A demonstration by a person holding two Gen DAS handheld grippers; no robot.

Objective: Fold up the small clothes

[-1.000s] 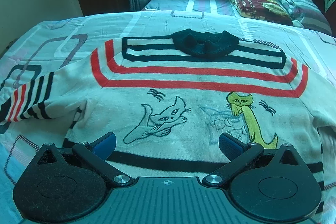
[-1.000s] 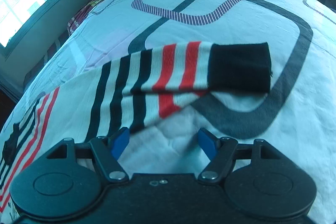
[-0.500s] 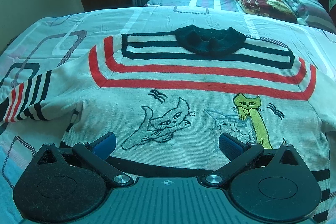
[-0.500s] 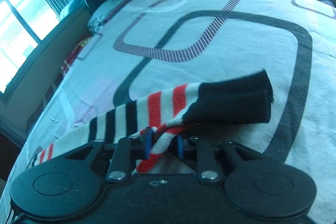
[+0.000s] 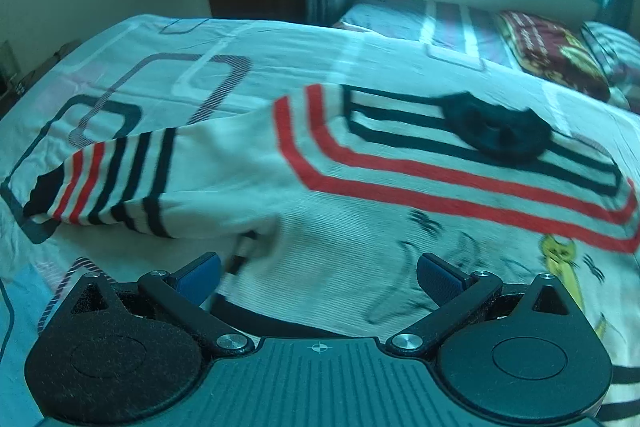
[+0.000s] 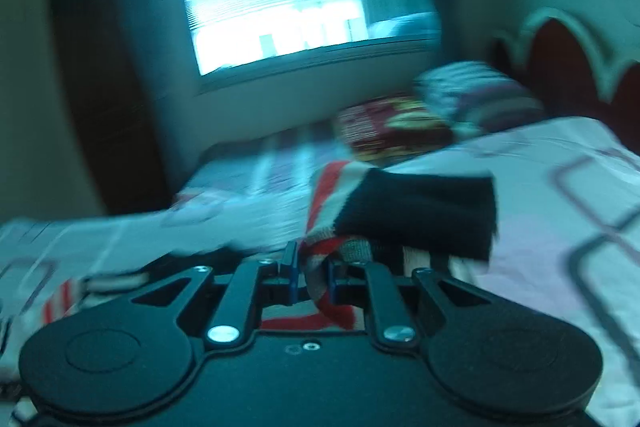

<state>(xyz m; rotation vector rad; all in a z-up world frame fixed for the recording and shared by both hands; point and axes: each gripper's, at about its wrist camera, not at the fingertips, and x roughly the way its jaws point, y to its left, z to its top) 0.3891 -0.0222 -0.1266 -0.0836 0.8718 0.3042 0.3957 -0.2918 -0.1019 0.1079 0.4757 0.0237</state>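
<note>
The right gripper (image 6: 310, 273) pinches the striped sleeve (image 6: 340, 211), its black cuff (image 6: 420, 215) trailing rightward, while the left gripper (image 5: 318, 277), spread and empty, hovers nearer the sweater (image 5: 400, 211) hem.

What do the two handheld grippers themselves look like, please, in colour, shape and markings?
Both the left gripper and right gripper are matte black, with two round lobes, silver pivot screws and blue finger pads. The left's ribbed body carries a small crosshair mark. No cables or sleeves show.
</note>
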